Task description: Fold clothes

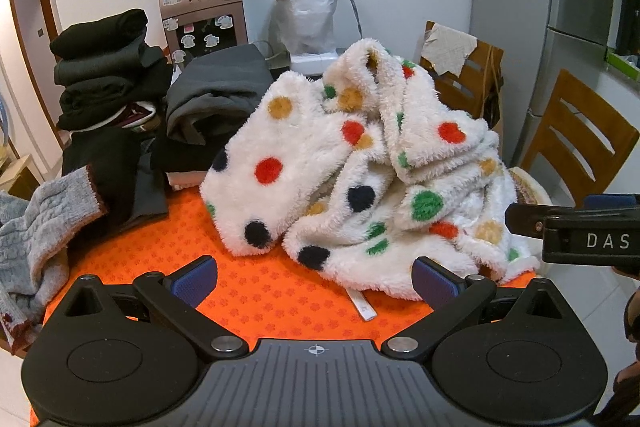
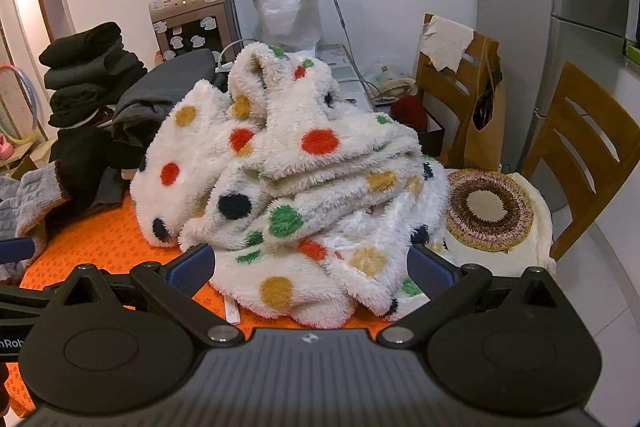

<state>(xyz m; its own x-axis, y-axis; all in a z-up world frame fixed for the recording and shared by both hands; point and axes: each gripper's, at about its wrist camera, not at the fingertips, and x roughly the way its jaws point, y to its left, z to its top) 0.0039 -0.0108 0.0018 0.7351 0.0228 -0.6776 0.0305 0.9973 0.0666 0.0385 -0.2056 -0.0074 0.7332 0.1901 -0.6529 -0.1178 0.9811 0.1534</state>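
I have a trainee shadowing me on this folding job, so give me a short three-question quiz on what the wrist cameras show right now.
1. True or false: the fluffy white fleece garment with coloured dots lies flat and neatly folded on the orange patterned table cover.
2. Which stands on the far left of the table? A) a stack of folded dark clothes B) a laundry basket C) a pile of books
3. How do the jaws of the left gripper and the right gripper stand, and is anything held?

Key:
1. False: it sits crumpled in a heap.
2. A
3. Both stand wide open and hold nothing; the right one's jaws flank the garment's near edge.
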